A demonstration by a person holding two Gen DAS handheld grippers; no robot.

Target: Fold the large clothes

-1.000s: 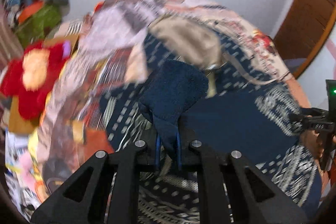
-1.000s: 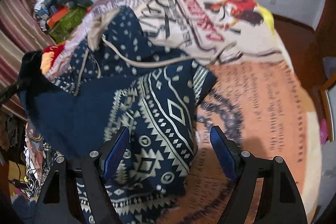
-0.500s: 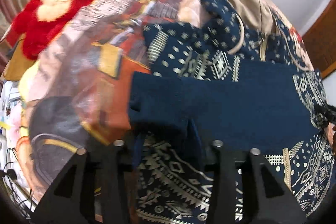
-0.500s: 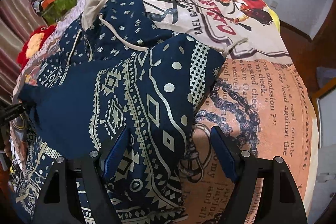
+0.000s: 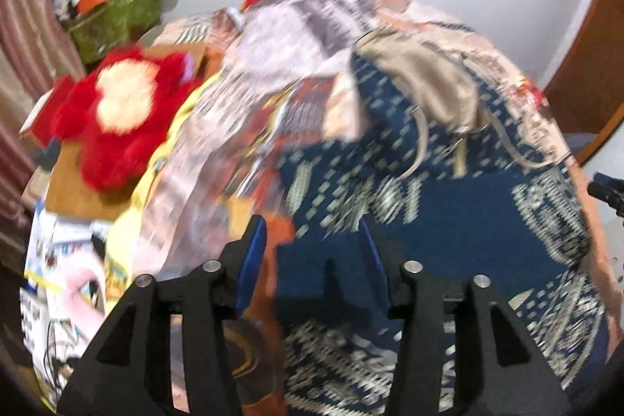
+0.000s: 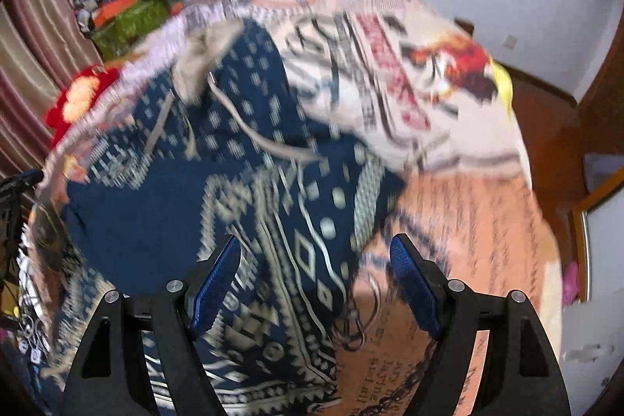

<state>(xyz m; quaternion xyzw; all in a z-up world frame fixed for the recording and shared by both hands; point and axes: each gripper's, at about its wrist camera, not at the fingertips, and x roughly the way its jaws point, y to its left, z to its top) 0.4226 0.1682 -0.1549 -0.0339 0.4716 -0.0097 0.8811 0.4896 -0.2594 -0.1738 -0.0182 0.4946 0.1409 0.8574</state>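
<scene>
Hoodie (image 5: 448, 221), navy with pale geometric print and beige-lined hood (image 5: 421, 84), lies spread on printed bedspread (image 6: 468, 229) covering the bed. Both views motion-blurred. Sleeve folded across the chest, so partway through folding, by the look of it.

Left tongs (image 5: 312, 248): jaws opening, navy cloth below and between them, pads not pressing on it, nothing held. Right tongs (image 6: 316, 268): wide apart, empty, hovering over patterned edge of the garment near bare bedspread.

Handling, judged: thick knit, soft and limp, some weight, not fragile, not slippery. Sags and drags if lifted from one point; layers likely to shift on the loose bedspread. Drawstrings (image 6: 269, 139) and hood flop freely, so poor grip points.

Best hold: hem corners or side seams, one tong each, pinching through doubled cloth at the edge. Avoid catching bedspread underneath.

Red plush toy (image 5: 117, 115) well clear at the left, off the bed.
</scene>
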